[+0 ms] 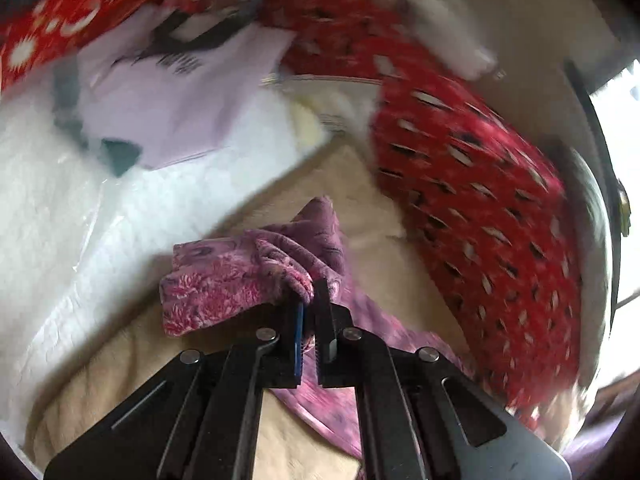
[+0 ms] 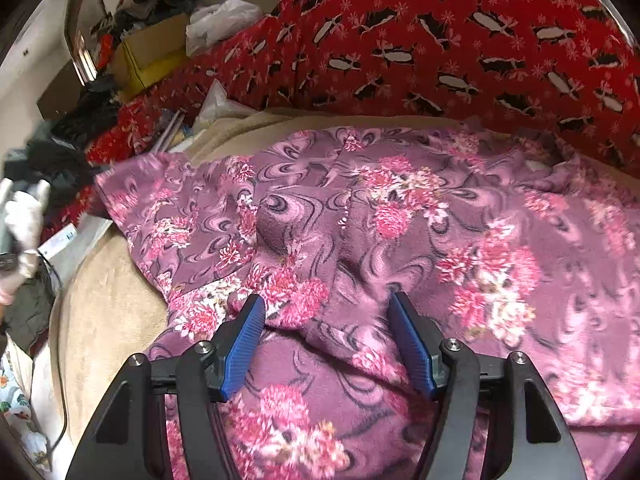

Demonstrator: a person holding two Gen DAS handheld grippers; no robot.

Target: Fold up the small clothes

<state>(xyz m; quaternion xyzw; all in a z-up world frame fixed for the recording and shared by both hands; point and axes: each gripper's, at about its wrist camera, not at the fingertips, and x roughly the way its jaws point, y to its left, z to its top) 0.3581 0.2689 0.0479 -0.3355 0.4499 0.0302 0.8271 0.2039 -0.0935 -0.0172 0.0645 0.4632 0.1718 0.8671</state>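
Observation:
A purple garment with pink flowers (image 2: 360,216) lies spread and wrinkled on a beige blanket (image 2: 108,312). My right gripper (image 2: 326,304) is open just above the cloth, its blue pads (image 2: 412,344) on either side of a raised fold. In the left wrist view my left gripper (image 1: 310,300) is shut on a bunched edge of the same purple garment (image 1: 248,276), lifted above the beige blanket (image 1: 376,248). The left view is blurred.
A red patterned cover (image 2: 460,40) runs along the back and shows in the left view (image 1: 472,200). A cardboard box (image 2: 148,56), plastic bags and dark clothes clutter the far left. White plastic (image 1: 80,208) and a lilac paper (image 1: 176,96) lie left of the blanket.

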